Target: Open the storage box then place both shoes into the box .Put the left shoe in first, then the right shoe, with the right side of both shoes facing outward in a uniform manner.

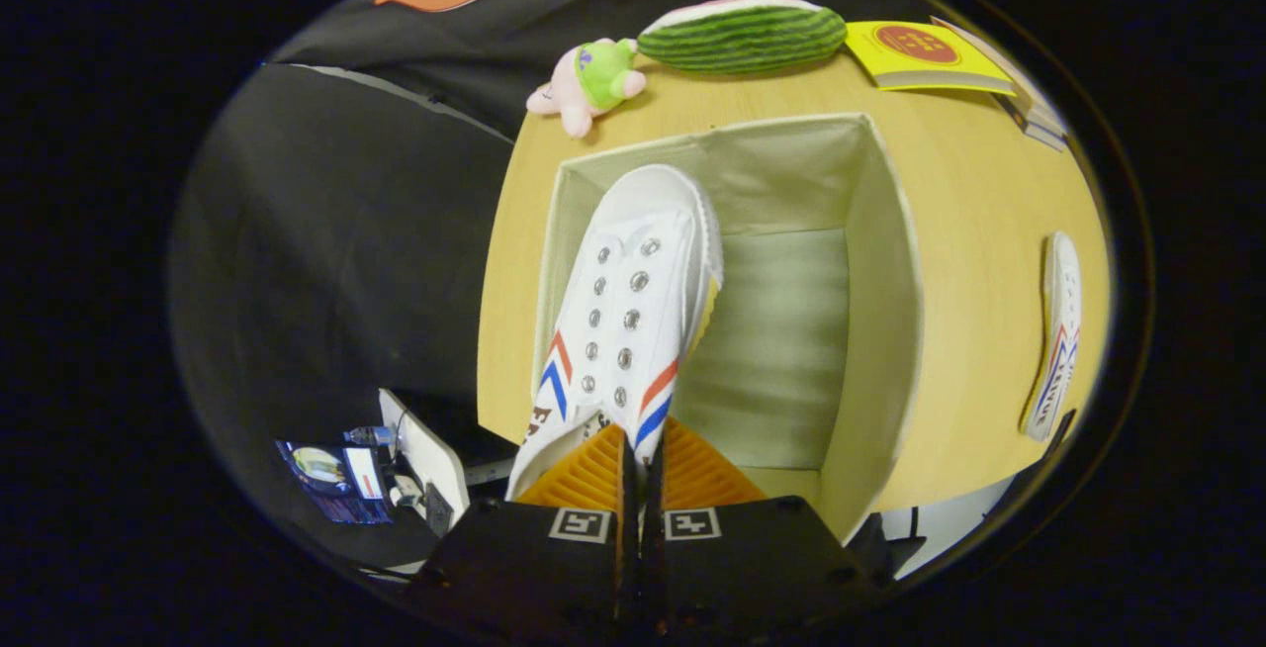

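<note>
Gripping a white shoe (625,316) at its heel end, the gripper (641,459) has its fingers drawn close together, both pressing on the shoe's rear edge with only a thin slit between them. This shoe bears red and blue stripes on each side, shows metal eyelets without laces, and points toe-first away from the fingers. It hangs inside the open box (885,261), along the box's left wall, toe near the far wall; whether its sole touches the box floor cannot be told. The box is pale, with fabric-like walls, open at the top, its floor bare to the right of the shoe. It stands on a round, light wooden table (974,231). A second shoe (1058,335), same white with stripes, lies on the table to the right of the box, well apart from it, near the table's edge. Beyond the box, at the table's far side, rest a small pink and green plush toy (591,81), a watermelon-slice plush (744,34) just right of it, and a yellow book (925,55) further right atop other books. Left of the table, dark cloth covers the booth wall and floor; lower down, left of the fingers, stand a white panel (425,454) and assorted small items, too small to identify.
</note>
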The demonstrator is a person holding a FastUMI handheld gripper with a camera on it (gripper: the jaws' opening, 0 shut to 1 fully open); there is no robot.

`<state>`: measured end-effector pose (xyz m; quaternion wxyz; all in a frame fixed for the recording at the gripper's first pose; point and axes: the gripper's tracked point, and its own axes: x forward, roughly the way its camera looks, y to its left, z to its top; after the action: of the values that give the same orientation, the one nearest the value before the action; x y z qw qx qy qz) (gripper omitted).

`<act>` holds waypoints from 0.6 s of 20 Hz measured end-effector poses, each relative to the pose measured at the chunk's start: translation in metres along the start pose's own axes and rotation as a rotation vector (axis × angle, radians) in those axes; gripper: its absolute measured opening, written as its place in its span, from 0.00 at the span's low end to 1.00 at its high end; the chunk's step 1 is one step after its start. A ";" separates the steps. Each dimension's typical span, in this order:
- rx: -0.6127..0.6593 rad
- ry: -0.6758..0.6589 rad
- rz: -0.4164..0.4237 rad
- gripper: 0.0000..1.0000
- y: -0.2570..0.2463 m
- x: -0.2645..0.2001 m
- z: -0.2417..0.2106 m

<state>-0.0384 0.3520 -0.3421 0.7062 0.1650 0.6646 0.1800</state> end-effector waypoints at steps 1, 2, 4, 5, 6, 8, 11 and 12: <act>0.024 -0.005 0.042 0.19 0.008 0.004 -0.001; 0.036 0.000 0.050 0.28 0.011 0.010 0.000; 0.026 -0.014 0.058 0.56 0.014 0.004 0.002; 0.004 -0.035 0.047 0.67 0.014 0.000 0.007; -0.027 -0.065 0.036 0.78 0.013 -0.005 0.013; -0.097 -0.119 0.034 0.80 0.017 -0.021 0.021; -0.214 -0.204 0.013 0.80 0.017 -0.052 0.031; -0.256 -0.236 -0.005 0.80 0.014 -0.062 0.036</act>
<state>-0.0063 0.3351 -0.2783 0.7950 0.0920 0.5490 0.2410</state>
